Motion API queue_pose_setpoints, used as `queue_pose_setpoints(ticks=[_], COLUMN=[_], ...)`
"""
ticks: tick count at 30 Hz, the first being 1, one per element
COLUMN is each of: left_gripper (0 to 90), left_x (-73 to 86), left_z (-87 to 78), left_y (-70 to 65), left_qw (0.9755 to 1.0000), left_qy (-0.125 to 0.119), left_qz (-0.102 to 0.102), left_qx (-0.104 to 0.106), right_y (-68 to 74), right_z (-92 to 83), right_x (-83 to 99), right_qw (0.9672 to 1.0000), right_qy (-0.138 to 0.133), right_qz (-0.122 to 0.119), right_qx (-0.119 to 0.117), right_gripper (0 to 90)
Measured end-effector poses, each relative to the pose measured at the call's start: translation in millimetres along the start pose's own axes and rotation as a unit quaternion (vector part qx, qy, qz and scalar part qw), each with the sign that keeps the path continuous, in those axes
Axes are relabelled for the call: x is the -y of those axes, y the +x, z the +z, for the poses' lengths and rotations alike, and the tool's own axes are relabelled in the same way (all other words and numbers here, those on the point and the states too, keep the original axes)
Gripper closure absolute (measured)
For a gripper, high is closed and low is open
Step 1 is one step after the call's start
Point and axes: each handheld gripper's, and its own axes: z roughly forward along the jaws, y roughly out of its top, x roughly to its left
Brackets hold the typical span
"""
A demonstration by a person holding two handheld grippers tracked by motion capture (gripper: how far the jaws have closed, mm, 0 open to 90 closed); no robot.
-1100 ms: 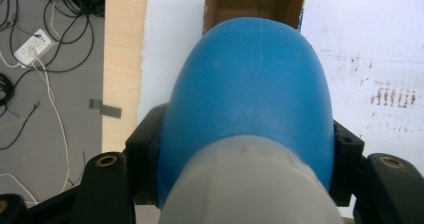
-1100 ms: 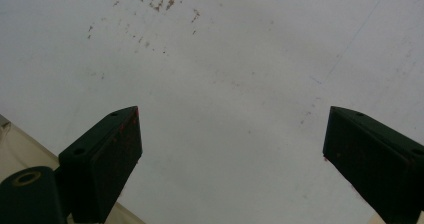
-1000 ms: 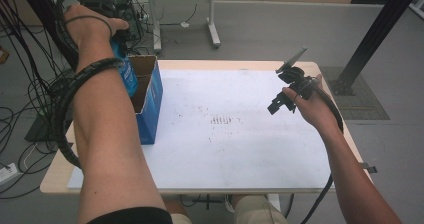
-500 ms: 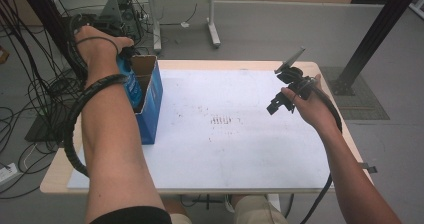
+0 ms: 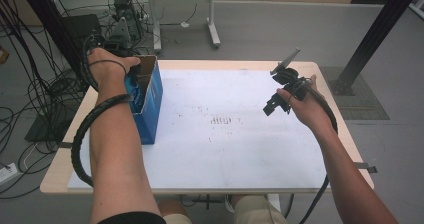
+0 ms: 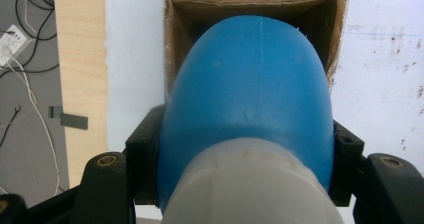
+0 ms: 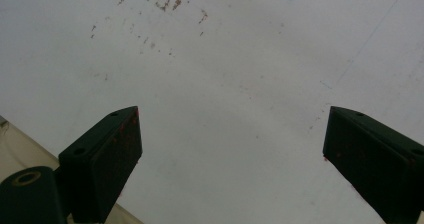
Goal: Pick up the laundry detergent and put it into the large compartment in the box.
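My left gripper is shut on a blue plastic bottle with a white end near the jaws. The bottle points down into an open cardboard box that is blue on the outside and stands at the left of the table. In the high view the left hand and gripper sit right at the box's opening, and the bottle is partly inside it. My right gripper hovers over the right side of the white mat, its jaws wide open with nothing between them.
The white mat has faint brown marks near its middle. Wooden table edges frame it. Cables and equipment lie on the floor to the left. A black post stands at the far right.
The left hand has come down with the blue bottle, from above the box to its opening. The right hand has stayed in place.
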Motion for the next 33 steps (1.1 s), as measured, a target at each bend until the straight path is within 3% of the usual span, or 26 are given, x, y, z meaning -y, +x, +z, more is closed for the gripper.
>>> queue_pose_setpoints(ticks=[7,15,33], left_gripper=[36.8,36.8,36.7], left_x=[0.1,1.1,5.4], left_z=[18.8,37.3,64.7], left_y=[-9.5,-12.2,-8.2], left_qw=[0.9999,0.9999,0.9998], left_qy=[0.004,0.007,0.015], left_qz=[0.013,0.012,0.016], left_qx=[-0.004,0.000,0.001], right_y=[2.2,1.4,3.1], right_z=[1.7,5.2,7.3], right_x=[-0.6,0.1,-1.1], right_qw=[1.0000,1.0000,0.9999], right_qy=[0.004,0.008,0.012], right_qz=[-0.001,0.002,0.004], right_qx=[0.003,0.003,0.006], right_gripper=[8.8,8.8,8.8])
